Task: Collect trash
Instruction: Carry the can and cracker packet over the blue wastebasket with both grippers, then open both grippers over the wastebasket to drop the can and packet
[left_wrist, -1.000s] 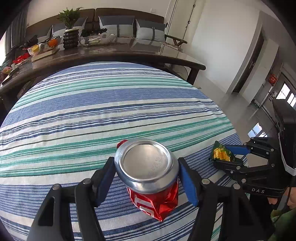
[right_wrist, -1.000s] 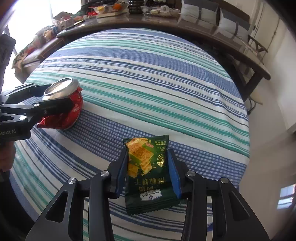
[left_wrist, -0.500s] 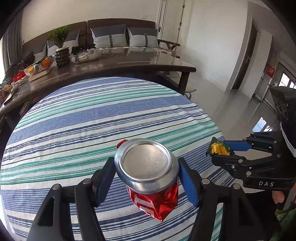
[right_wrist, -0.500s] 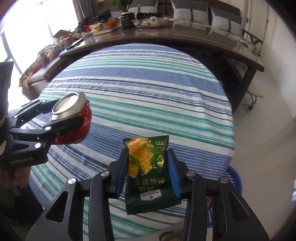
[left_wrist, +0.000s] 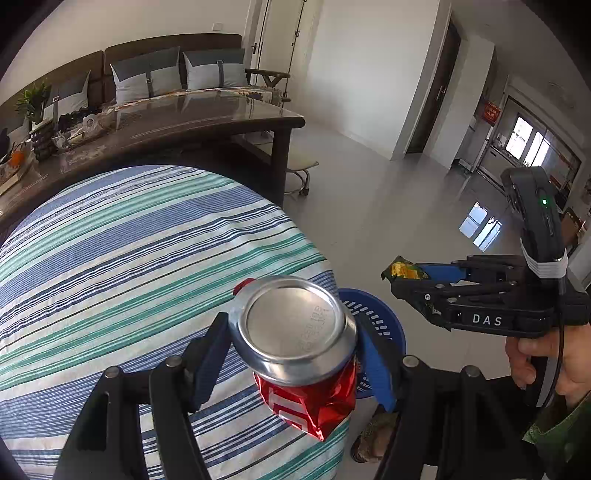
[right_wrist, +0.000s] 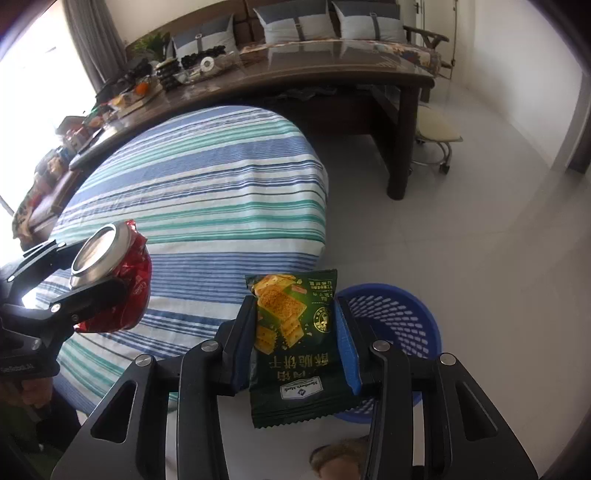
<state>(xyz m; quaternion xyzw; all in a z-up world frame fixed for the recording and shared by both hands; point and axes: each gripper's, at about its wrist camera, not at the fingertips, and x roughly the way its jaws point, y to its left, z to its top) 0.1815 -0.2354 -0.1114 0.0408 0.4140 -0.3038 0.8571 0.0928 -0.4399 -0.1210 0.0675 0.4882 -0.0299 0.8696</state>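
My left gripper (left_wrist: 291, 354) is shut on a crushed red can (left_wrist: 299, 354) with its silver end facing the camera, held over the right edge of the striped tablecloth (left_wrist: 129, 251). The right wrist view shows that can (right_wrist: 110, 280) and left gripper (right_wrist: 122, 277) at the left. My right gripper (right_wrist: 295, 343) is shut on a green cracker packet (right_wrist: 295, 339), just left of and above a blue perforated basket (right_wrist: 399, 317) on the floor. In the left wrist view the basket (left_wrist: 380, 317) peeks out behind the can, with the right gripper (left_wrist: 402, 277) and packet (left_wrist: 402, 269) to its right.
A dark wooden table (right_wrist: 332, 74) with clutter stands behind the striped table (right_wrist: 207, 192). A small wheeled stool (right_wrist: 436, 136) sits beside its leg. Pale tiled floor (right_wrist: 480, 240) spreads to the right. A foot (right_wrist: 336, 461) shows below the basket.
Both grippers swung right from over the tablecloth to its edge, still gripping the can and the packet. The blue basket has come into view beneath them.
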